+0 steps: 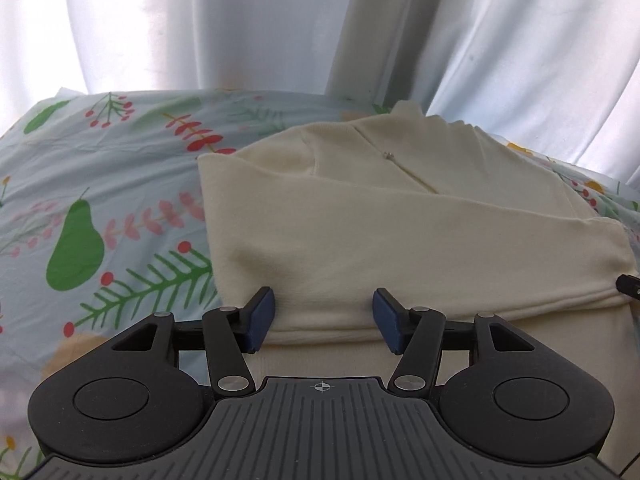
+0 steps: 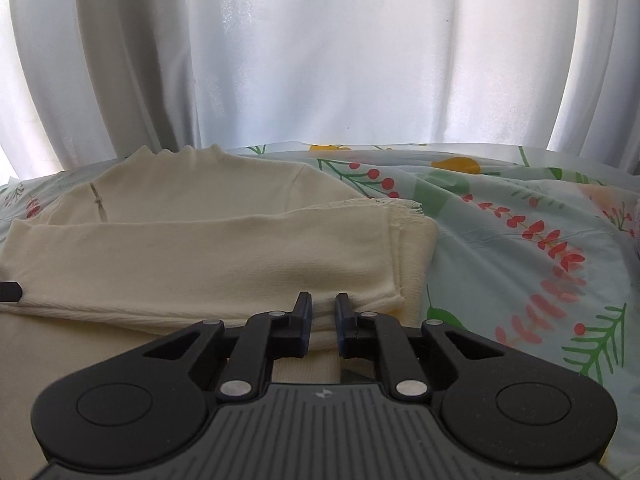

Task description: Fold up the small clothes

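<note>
A cream knitted garment (image 1: 400, 232) lies folded on the patterned sheet, with its collar towards the curtain and a sleeve laid across its body. My left gripper (image 1: 324, 318) stands open over the garment's near hem, its blue pads (image 1: 262, 316) wide apart and not pressing the cloth. In the right wrist view the same garment (image 2: 208, 248) fills the left half. My right gripper (image 2: 323, 320) is nearly closed at the near right corner of the fold, with a narrow strip of cream cloth between its pads. A dark fingertip of the right gripper (image 1: 630, 286) shows at the garment's right edge.
A pale blue sheet (image 1: 100, 200) printed with pears, leaves and red berries covers the surface on both sides of the garment (image 2: 520, 240). White curtains (image 2: 320, 60) hang close behind the far edge.
</note>
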`<act>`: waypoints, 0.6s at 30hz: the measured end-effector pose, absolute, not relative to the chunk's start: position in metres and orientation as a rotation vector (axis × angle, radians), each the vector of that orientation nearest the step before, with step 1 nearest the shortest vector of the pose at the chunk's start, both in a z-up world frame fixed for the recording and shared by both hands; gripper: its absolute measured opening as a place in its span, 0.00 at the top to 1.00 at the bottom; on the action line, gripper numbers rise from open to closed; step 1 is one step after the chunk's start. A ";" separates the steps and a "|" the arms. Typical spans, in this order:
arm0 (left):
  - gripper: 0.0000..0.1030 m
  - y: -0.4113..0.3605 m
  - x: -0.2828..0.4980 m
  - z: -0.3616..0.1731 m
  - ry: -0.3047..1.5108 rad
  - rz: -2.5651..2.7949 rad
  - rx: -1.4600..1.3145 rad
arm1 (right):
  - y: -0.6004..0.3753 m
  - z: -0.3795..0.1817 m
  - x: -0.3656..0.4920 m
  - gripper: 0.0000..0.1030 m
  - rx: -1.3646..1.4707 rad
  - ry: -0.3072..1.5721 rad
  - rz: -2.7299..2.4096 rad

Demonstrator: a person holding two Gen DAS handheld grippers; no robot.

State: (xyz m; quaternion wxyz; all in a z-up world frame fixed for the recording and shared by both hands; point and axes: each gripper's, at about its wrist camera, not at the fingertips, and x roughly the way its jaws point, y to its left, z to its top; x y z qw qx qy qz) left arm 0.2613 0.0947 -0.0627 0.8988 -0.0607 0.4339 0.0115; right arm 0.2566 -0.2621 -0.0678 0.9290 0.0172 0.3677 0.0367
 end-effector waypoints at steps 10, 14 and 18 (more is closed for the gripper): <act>0.28 0.083 0.172 -0.024 0.993 -0.059 -0.159 | -0.270 -0.028 0.163 0.81 0.096 0.794 0.243; 0.27 0.071 0.106 -0.022 1.091 -0.122 -0.205 | -0.281 -0.034 0.089 0.80 0.144 0.979 0.384; 0.27 0.067 0.061 -0.029 1.188 -0.070 -0.193 | -0.297 -0.044 0.034 0.69 0.188 1.089 0.349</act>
